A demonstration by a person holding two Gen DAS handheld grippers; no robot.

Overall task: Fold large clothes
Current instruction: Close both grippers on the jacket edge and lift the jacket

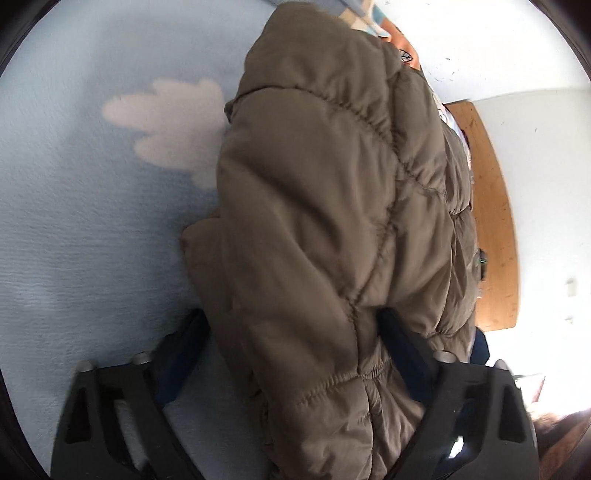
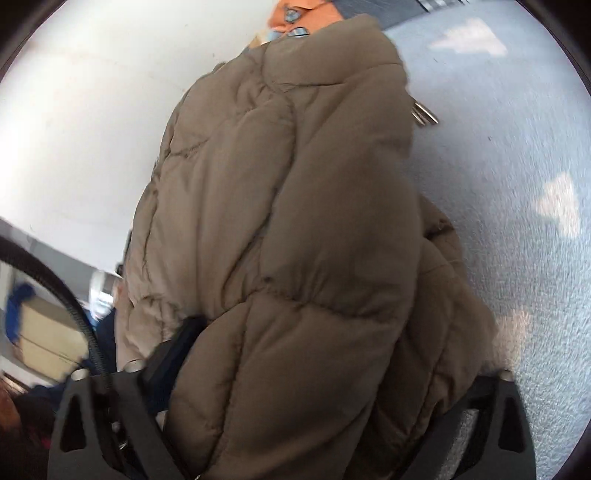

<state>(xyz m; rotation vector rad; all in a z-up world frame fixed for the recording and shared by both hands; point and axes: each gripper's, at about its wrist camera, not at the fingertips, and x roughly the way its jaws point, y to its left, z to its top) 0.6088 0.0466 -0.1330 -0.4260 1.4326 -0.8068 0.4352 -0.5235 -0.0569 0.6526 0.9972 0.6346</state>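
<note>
A large taupe quilted puffer jacket (image 1: 332,206) fills both views, lifted above a light blue blanket (image 1: 74,221). My left gripper (image 1: 295,332) is shut on a thick fold of the jacket, with one black finger (image 1: 184,339) left of the fabric and the other right of it. In the right wrist view the same jacket (image 2: 295,240) bulges between my right gripper's jaws. My right gripper (image 2: 314,350) is shut on it; its left finger (image 2: 184,336) shows, its right finger is hidden by fabric. A metal zipper pull (image 2: 424,112) hangs at the jacket's edge.
The light blue blanket with white cloud shapes (image 1: 166,122) lies below, also in the right wrist view (image 2: 517,221). A wooden headboard (image 1: 495,221) and white wall (image 2: 74,129) stand behind. An orange patterned pillow (image 2: 306,18) lies at the far end. A black cable (image 2: 74,302) curves at the left.
</note>
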